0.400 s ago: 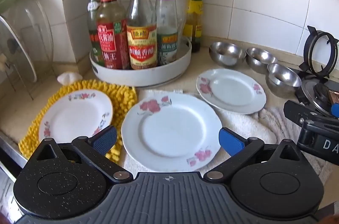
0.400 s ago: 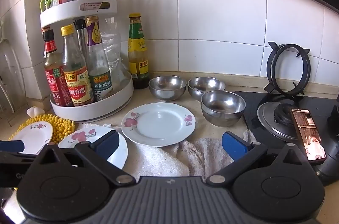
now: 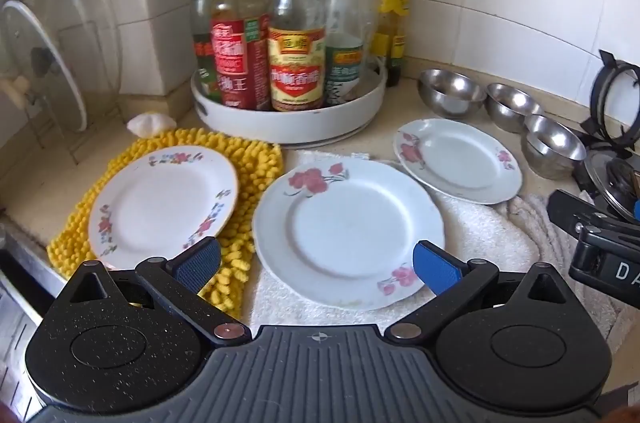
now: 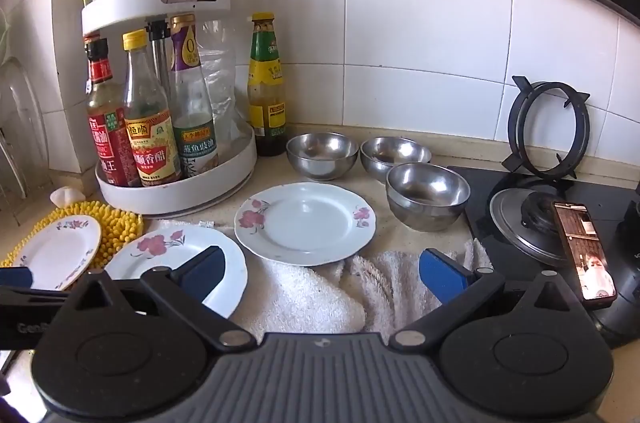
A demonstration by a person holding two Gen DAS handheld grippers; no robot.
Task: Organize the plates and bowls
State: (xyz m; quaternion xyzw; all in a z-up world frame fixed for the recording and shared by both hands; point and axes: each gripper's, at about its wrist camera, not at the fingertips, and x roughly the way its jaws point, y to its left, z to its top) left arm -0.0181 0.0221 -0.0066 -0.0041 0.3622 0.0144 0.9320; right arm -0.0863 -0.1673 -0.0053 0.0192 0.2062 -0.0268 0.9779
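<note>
Left gripper (image 3: pixel 316 265) fingers spread, empty, straddling large plate (image 3: pixel 348 231) at 6 o'clock rim for pickup. Right gripper (image 4: pixel 322 273) fingers spread, empty. Steel bowls (image 4: pixel 427 195) at 1 o'clock on bench (image 4: pixel 416 237).

The left tongs (image 3: pixel 318 265) are matte black plastic flecked with fine pale specks. Two teardrop-shaped housings, each with a raised round disc and a triangular cut-out near its tip, flank a ribbed dark grey centre plate bearing a small crosshair mark. Angled black link arms pivot on silver screws and end in blue fingers (image 3: pixel 437 267) with a finely textured face.

The right tongs (image 4: pixel 322 273) have the same build: speckled black housings, ribbed grey plate with a crosshair mark, silver pivot screws and blue fingers (image 4: pixel 442 275). Seen from the left camera, their black side carries white lettering, "DA".
</note>
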